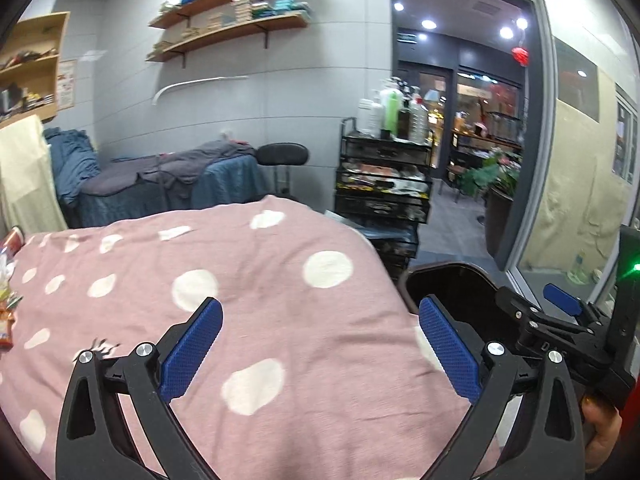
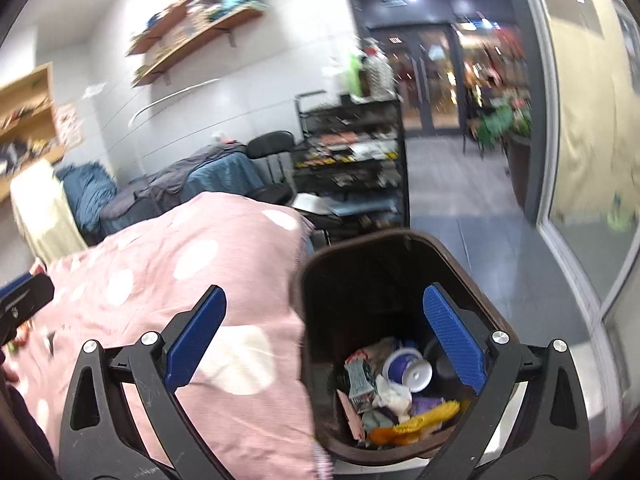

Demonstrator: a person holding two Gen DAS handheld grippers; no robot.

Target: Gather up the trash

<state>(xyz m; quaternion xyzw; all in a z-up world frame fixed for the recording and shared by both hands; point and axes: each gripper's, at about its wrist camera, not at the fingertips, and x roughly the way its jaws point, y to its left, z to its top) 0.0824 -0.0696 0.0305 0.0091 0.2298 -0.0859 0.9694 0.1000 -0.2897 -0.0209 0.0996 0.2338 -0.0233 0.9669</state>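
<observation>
A dark brown trash bin (image 2: 316,280) stands on the floor beside a bed with a pink polka-dot blanket (image 1: 248,280). Inside the bin lie several pieces of trash (image 2: 396,392): wrappers, a white and purple cup, yellow crinkled paper. My right gripper (image 2: 324,344) is open and empty, above the bin's left rim. My left gripper (image 1: 320,344) is open and empty over the blanket. The bin's rim (image 1: 448,272) shows at the right in the left wrist view, with the right gripper (image 1: 560,312) beside it. Colourful wrappers (image 1: 6,312) lie at the blanket's far left edge.
A black drawer cart (image 1: 384,184) topped with bottles stands beyond the bed. A second bed with blue and grey covers (image 1: 168,180) and a black stool (image 1: 282,156) stand by the wall. A glass partition (image 1: 580,160) and an open doorway are on the right.
</observation>
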